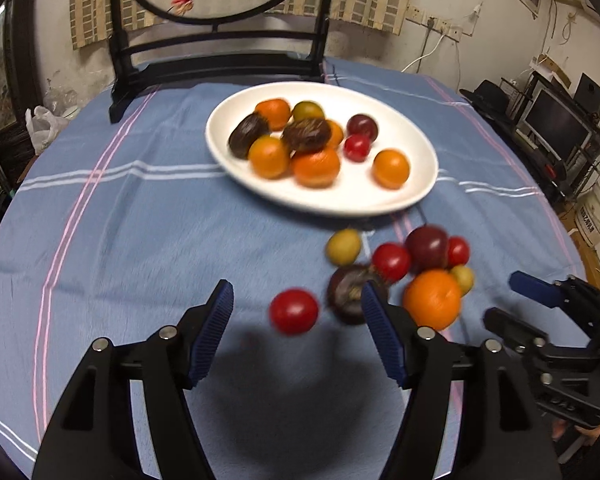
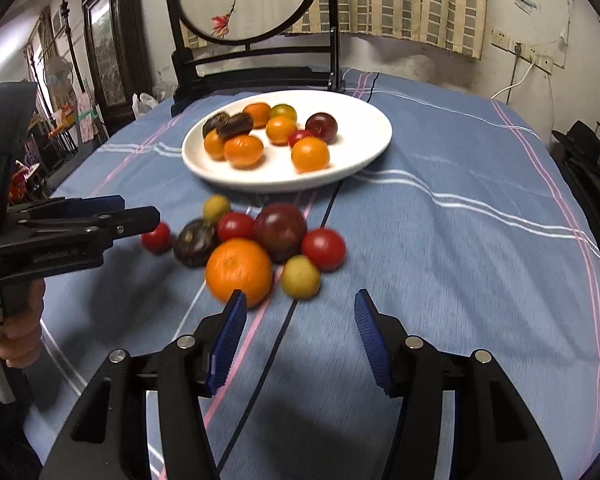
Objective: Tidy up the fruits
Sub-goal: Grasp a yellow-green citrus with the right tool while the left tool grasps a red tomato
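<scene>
A white oval plate (image 1: 416,192) (image 2: 364,152) holds several oranges, dark brown fruits, a plum and a small red tomato. Loose fruit lies on the blue cloth in front of it: a red tomato (image 1: 294,311) (image 2: 156,237), a dark brown fruit (image 1: 348,292) (image 2: 195,243), an orange (image 1: 432,299) (image 2: 239,272), a plum (image 1: 427,247) (image 2: 281,231) and small yellow-green fruits (image 1: 343,245) (image 2: 300,277). My left gripper (image 1: 297,298) (image 2: 140,210) hovers open just short of the red tomato, nothing between its pads. My right gripper (image 2: 299,307) (image 1: 504,296) is open and empty, near the orange.
A black wooden stand with a round embroidered screen (image 1: 220,60) (image 2: 256,64) rises behind the plate. The table is round, covered by a blue striped cloth (image 1: 140,240) (image 2: 460,240). A person's hand (image 2: 20,336) holds the left gripper's handle.
</scene>
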`<state>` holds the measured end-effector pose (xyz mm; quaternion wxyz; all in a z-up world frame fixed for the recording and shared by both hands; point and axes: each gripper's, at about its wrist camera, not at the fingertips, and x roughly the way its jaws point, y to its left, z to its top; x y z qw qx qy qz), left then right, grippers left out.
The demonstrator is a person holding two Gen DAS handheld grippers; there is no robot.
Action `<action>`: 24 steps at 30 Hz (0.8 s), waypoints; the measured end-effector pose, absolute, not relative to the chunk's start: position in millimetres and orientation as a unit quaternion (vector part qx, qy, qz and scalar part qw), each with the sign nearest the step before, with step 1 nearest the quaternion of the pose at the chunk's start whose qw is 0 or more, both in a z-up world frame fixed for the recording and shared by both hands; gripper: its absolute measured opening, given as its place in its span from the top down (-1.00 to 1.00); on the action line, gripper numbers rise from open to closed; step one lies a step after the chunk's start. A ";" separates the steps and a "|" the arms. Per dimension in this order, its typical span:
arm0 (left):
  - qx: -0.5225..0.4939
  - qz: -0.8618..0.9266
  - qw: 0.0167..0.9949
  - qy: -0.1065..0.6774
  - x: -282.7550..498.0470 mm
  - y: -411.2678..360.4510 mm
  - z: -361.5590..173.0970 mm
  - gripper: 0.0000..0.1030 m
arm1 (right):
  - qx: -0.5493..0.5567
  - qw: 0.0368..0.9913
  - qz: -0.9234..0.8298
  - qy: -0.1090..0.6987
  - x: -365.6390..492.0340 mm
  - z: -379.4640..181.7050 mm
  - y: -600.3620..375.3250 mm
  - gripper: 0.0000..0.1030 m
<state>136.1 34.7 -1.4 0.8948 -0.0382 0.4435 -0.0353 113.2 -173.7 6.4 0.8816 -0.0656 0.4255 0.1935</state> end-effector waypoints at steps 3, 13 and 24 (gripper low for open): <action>-0.041 -0.030 0.897 0.439 131.0 42.8 -10.3 -0.26 | -0.089 0.880 0.177 0.432 108.4 -1.0 -169.8 -0.10; -0.085 -0.029 0.899 0.428 128.2 67.8 -11.1 -0.36 | -0.103 0.869 0.149 0.461 138.2 -22.7 -161.2 -0.07; -0.081 -0.043 0.887 0.452 130.7 59.7 -19.1 -0.37 | -0.046 0.876 0.163 0.451 156.0 -20.7 -163.9 0.45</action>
